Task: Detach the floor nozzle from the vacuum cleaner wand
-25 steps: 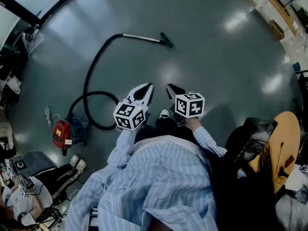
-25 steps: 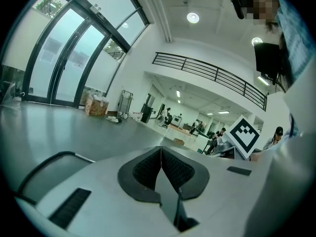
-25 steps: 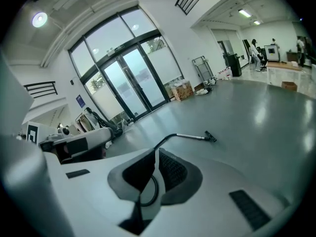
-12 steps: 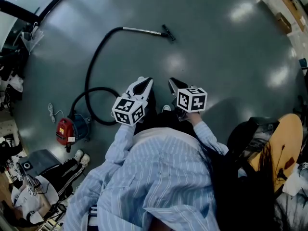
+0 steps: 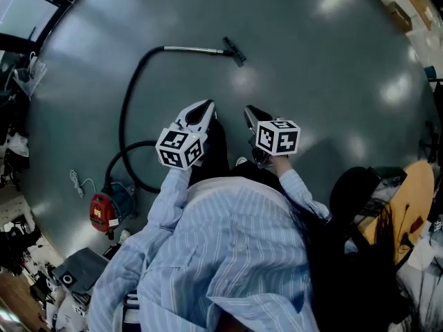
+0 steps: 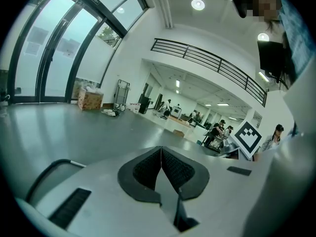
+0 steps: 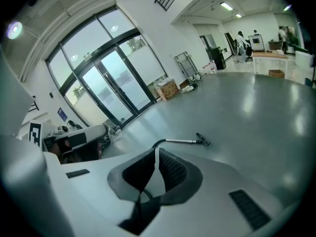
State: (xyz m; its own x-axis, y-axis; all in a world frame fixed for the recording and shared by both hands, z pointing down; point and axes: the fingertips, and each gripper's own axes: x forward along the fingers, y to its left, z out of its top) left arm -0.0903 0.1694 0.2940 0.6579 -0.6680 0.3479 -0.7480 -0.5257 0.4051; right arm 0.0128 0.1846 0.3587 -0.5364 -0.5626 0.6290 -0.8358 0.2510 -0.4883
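White-shelled and empty, the left gripper and the right gripper have their jaws pressed together as we hold them side by side. Well ahead on the grey floor lies the floor nozzle, joined to the wand. Since a second ago we stand slightly nearer it, and the red canister sits lower in the head view.

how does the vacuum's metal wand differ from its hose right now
The wand is silvery and straight; the hose is black and curves, looping near its lower end. The wand ends at the floor nozzle; the hose runs down to the red canister. The wand is much the shorter of the two. Both lie on the grey floor, joined end to end.
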